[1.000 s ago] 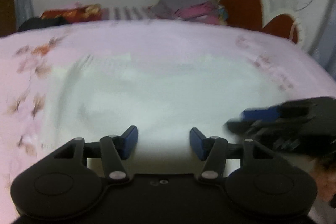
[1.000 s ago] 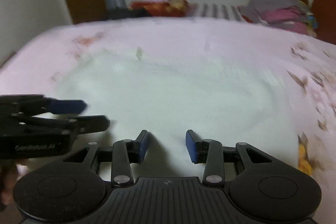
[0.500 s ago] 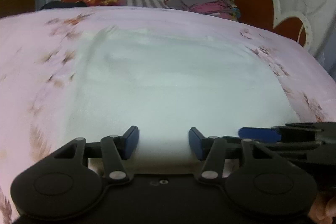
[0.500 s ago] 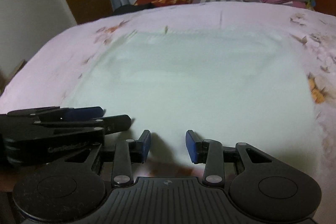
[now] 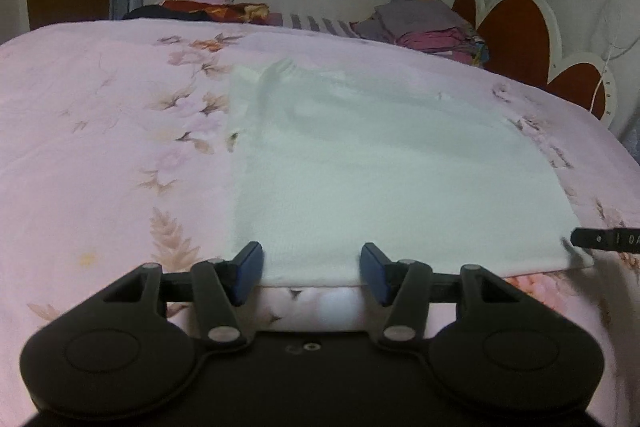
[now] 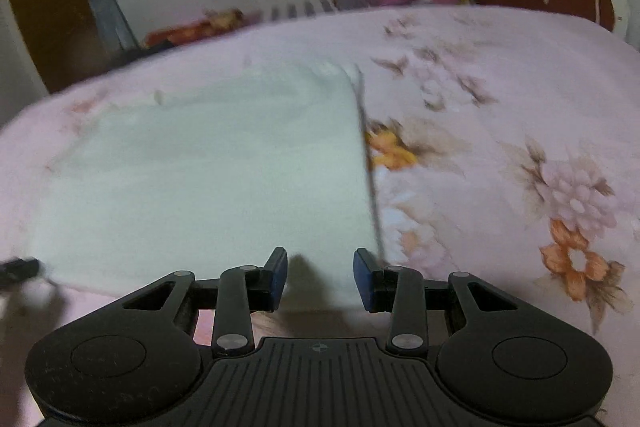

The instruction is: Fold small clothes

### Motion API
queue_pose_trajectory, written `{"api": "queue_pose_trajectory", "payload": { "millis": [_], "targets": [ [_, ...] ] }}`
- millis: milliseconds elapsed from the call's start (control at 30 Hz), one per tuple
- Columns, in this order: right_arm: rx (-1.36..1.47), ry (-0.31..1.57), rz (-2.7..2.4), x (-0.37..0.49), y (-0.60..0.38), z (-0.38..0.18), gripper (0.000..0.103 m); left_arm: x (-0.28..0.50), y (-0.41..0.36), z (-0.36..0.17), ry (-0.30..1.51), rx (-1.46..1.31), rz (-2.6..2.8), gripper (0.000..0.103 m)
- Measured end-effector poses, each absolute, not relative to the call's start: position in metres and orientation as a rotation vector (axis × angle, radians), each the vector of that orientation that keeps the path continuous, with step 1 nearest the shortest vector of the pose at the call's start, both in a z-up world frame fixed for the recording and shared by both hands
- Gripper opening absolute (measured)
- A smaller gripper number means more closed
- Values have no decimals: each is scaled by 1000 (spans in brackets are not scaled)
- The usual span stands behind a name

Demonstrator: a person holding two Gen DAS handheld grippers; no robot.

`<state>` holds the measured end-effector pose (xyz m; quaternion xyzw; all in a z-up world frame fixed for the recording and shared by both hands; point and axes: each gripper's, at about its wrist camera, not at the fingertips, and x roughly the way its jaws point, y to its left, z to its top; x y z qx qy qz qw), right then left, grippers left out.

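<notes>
Both sets of jaws stood spread and pinched nothing. A white garment lay flat on a bed covered by a pink floral sheet. Seen from the left wrist, the left gripper hovered at the cloth's near hem, close to its near left corner. Seen from the right wrist, which was blurred, the right gripper hovered at the same hem, by the near right corner, with the cloth's right edge running away just beside its right finger. A stack of folded clothes sat at the far side of the bed. Judging by this, the step in hand was lining up on the near hem for a fold. Next, each gripper would likely need to dip, close on its corner, then lift and carry the hem toward the far edge.
</notes>
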<state>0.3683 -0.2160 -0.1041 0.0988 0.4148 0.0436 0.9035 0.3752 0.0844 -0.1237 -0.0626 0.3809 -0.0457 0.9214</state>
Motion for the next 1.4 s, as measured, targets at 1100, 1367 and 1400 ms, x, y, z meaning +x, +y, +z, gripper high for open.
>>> {"api": "queue_pose_trajectory", "payload": {
  "millis": [1100,1367,1400],
  "targets": [
    [213,796,111,356,-232,-97,38,375,81,-133,819,-84,-26,55],
    [197,852,75,356,-230,-104,38,372,88,-129,819,-106,-10,56],
    [202,841,86,355,-230,-102,38,373,89,-131,830,-108,-15,56]
  ]
}}
